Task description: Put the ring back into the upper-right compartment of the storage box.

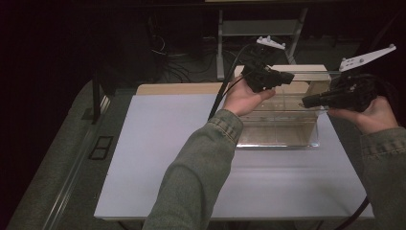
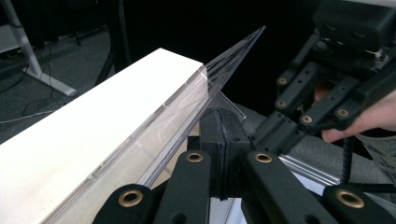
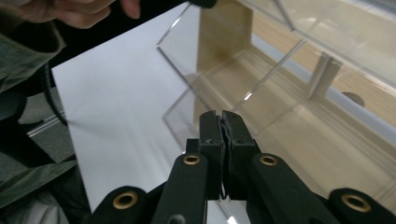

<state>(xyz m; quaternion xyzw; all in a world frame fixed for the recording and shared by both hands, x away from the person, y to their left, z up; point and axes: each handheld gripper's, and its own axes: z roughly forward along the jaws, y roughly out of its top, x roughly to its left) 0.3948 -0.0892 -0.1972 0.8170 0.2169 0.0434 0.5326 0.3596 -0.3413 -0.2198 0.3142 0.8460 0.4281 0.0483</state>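
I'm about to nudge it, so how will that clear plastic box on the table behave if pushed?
The clear box looks like rigid acrylic, so it would likely slide whole rather than flex. Its smooth walls are probably slippery for a gripper. Its broad, flat base on the white table suggests sliding rather than tipping.

White surface [image 1: 158,158] with one clear box [image 1: 280,136]

The box stands at the far right – wooden strip [image 1: 182,88] along the surface's back edge, behind it.

Left forearm [image 1: 201,167] hides clear box's [image 1: 287,139] near-left corner; right sleeve [image 1: 385,177] cut off by frame edge.
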